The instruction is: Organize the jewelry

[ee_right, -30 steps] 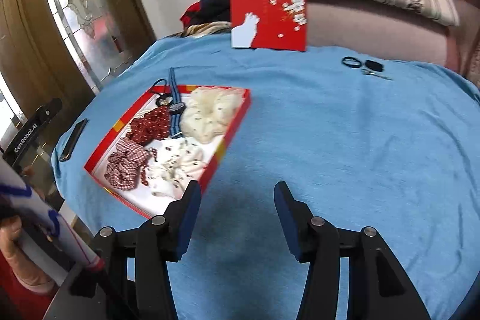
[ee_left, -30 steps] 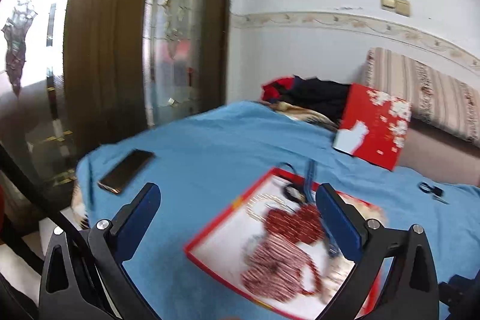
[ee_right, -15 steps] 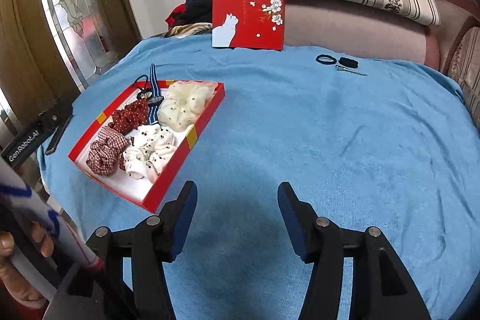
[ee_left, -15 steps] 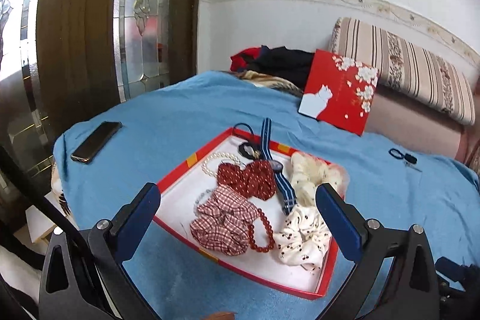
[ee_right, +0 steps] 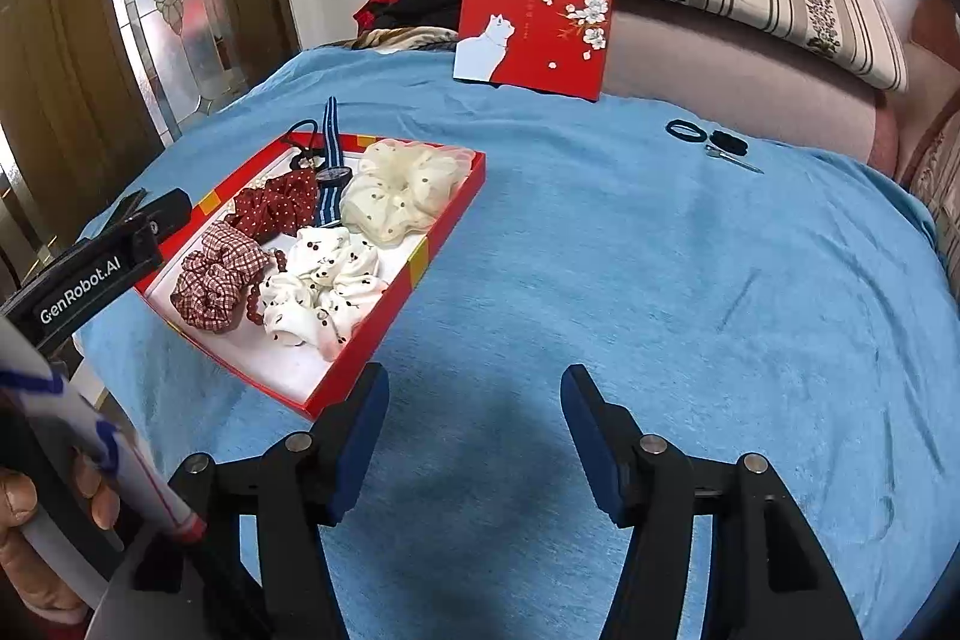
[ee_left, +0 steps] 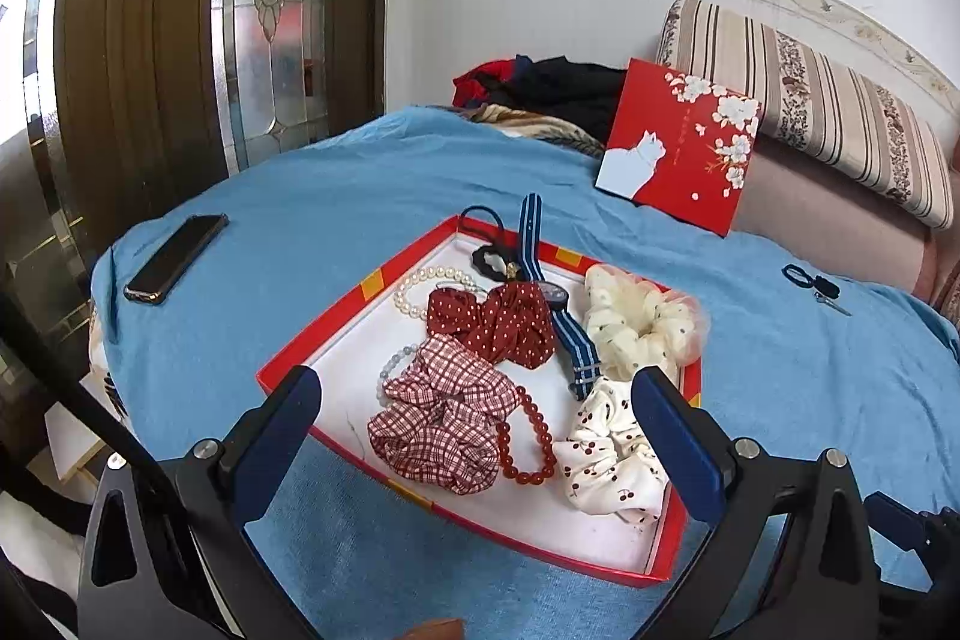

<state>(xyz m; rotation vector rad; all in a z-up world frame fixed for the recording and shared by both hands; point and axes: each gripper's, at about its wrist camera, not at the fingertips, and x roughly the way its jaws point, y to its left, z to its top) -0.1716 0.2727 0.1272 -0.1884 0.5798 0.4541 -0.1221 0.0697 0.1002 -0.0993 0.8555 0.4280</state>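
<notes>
Where it crosses the red tray point(ee_left: 336, 322), striped watch point(ee_left: 558, 301) lengthwise near-to-far.

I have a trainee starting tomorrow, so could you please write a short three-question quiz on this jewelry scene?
1. True or false: the left gripper is shut on a scrunchie.
2. What lies on the blue cloth left of the red tray?
3. The red bead bracelet lies: A) inside the tray, B) beside the keys.

Key: 1 false, open and empty; 2 a phone; 3 A.
</notes>
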